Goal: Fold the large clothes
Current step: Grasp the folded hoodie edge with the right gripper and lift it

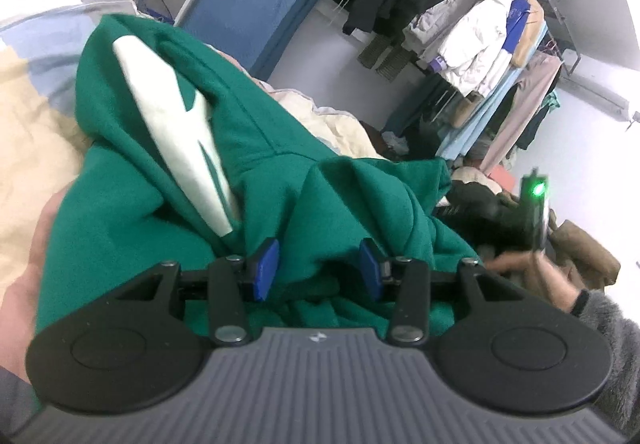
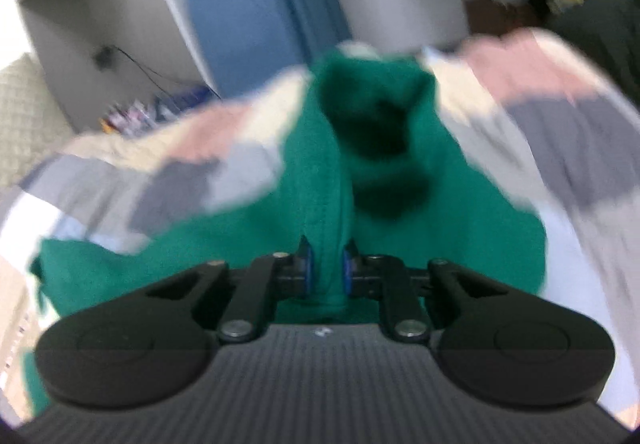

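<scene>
Your left gripper (image 1: 318, 270) has its fingers apart, with bunched green sweatshirt (image 1: 280, 172) between them on the patchwork bedspread (image 1: 36, 116). Right wrist view: your right gripper (image 2: 328, 270) fingers pinch a sweatshirt fold mid-bed.

The black two-finger right gripper (image 2: 328, 268) with blue pads pinched a raised fold of the green fleece garment (image 2: 316, 180), which stretched ahead of the tongs over a blurred patchwork quilt of pink, cream and grey (image 2: 192, 164), with a blue cushion (image 2: 236, 20) standing farther beyond.
</scene>
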{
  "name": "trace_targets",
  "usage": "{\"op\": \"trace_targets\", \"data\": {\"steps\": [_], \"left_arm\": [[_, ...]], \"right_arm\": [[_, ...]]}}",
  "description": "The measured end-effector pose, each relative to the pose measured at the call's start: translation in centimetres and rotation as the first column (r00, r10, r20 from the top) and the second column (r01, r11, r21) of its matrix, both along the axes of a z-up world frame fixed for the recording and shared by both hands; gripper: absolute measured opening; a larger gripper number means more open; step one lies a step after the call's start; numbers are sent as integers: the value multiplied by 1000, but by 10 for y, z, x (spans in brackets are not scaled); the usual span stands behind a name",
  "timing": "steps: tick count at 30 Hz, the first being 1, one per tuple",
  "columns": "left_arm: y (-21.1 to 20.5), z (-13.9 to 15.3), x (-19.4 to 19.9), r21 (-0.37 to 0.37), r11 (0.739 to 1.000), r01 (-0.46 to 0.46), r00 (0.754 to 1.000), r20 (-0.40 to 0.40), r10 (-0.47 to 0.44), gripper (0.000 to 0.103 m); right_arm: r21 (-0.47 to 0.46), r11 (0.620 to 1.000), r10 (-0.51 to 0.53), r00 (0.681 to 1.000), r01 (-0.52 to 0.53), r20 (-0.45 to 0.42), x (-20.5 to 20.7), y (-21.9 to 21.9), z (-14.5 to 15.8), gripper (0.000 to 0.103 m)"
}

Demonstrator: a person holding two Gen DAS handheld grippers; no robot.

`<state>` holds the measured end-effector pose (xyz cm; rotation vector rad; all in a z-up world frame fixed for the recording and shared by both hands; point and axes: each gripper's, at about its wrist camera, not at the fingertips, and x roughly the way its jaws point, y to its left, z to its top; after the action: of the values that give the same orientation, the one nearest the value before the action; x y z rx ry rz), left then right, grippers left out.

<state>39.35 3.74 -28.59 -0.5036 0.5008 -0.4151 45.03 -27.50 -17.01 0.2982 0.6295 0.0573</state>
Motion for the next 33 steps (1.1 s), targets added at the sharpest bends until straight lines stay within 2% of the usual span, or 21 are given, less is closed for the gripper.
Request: {"op": "trace_targets", "data": {"steps": [3,5,8,10,12,14,17,19,21,24,29,31,33], "left_arm": [[-4,-2,-1,41,999,-9,1000,-1,9,50],[-7,-2,-2,62,998,-13,1000,-3,13,50],[-10,0,-3,85,996,-24,1000,-5,24,50],[-12,3,-5,88,996,-29,1000,-7,29,50],[-14,5,-8,97,995,-33,999,-3,34,50],[-14,9,-10,100,994,-40,999,1,40,51],[-11,10,-12,93,994,-53,999,3,53,52],[-6,12,-14,76,996,-56,998,12,55,55],[-1,14,-17,60,996,-60,998,18,59,56],[5,16,-19,28,997,-73,997,23,72,56],[18,30,-24,-29,995,-91,994,53,93,56],[21,37,-29,-53,995,-85,994,69,89,56],[21,44,-34,-72,994,-78,993,86,84,56]], "right_arm": [[-13,1000,0,1000,1,12,-1,-1,-16,18],[-20,1000,4,999,-3,41,-5,2,-14,18],[10,1000,-10,997,9,78,-22,1,-7,27],[-13,1000,10,995,-9,95,-32,6,5,29],[-30,999,22,992,-18,125,-46,13,21,41],[7,999,50,985,-52,164,-63,17,35,69],[51,990,122,970,-135,209,-84,31,48,70],[66,968,225,955,-242,194,-85,48,48,70],[49,944,315,936,-326,160,-81,68,41,68],[-56,907,420,905,-416,71,-74,98,22,68],[-122,887,451,892,-446,18,-89,104,28,19],[-87,884,462,886,-458,31,-99,97,37,16],[-108,868,492,870,-485,41,-118,97,43,15]]}}
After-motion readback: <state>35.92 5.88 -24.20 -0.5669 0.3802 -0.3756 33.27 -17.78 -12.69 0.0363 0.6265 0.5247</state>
